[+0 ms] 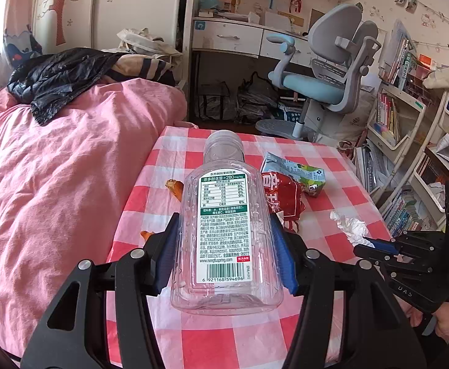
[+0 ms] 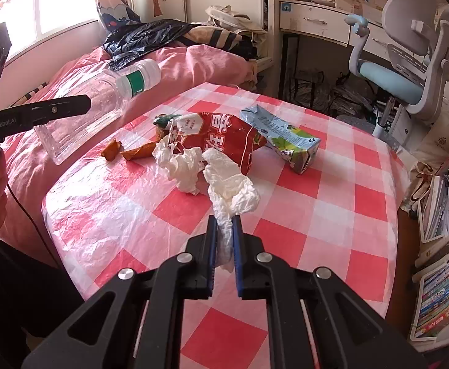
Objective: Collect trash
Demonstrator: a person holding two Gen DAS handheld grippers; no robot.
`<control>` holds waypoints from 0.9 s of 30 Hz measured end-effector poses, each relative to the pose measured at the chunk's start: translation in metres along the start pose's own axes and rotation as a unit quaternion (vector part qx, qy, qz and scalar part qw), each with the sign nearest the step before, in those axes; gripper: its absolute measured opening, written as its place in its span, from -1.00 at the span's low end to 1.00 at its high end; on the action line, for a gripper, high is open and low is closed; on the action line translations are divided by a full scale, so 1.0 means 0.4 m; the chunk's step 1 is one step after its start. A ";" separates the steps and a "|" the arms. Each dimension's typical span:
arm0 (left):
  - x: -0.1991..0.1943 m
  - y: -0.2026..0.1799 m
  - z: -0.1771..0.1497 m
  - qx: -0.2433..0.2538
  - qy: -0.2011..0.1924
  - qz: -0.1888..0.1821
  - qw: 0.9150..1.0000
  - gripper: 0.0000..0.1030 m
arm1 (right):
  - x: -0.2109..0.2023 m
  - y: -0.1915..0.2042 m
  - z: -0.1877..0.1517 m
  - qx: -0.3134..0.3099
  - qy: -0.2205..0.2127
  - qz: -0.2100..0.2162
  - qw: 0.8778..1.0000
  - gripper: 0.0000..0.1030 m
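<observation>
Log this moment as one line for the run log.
left hand-held gripper: shut on clear bottle | right hand-held gripper: shut on white tissue | on table: red wrapper, carton

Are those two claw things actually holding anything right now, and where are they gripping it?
Yes. The left gripper clamps the clear plastic bottle across its lower body. The right gripper pinches the white tissue by its near end.

You have one clear plastic bottle point(image 1: 224, 224), one red snack wrapper point(image 2: 224, 141), one blue-green drink carton point(image 2: 283, 138), two crumpled white tissues point(image 2: 181, 166) and two orange peel scraps point(image 2: 111, 150).
</observation>
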State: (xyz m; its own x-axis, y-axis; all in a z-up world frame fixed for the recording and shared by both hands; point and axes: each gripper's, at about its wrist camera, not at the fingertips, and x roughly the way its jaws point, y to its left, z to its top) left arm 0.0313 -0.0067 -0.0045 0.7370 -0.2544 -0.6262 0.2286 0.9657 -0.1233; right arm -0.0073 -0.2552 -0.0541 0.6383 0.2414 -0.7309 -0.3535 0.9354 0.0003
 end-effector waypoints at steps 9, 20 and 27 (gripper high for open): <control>0.000 0.000 0.001 0.001 -0.001 -0.002 1.000 0.03 | 0.004 0.005 -0.001 -0.003 0.001 0.000 1.000 -0.79; -0.001 -0.001 0.002 0.002 -0.002 -0.004 1.000 0.03 | 0.005 0.006 0.000 -0.004 0.002 0.000 1.000 -0.79; -0.001 -0.001 0.003 0.002 -0.002 -0.004 1.000 0.03 | 0.003 0.011 0.001 -0.008 0.001 0.000 1.000 -0.79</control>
State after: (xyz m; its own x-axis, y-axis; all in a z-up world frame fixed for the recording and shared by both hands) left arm 0.0318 -0.0072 -0.0033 0.7380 -0.2620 -0.6219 0.2366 0.9635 -0.1251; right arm -0.0079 -0.2509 -0.0547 0.6371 0.2419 -0.7318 -0.3648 0.9310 -0.0098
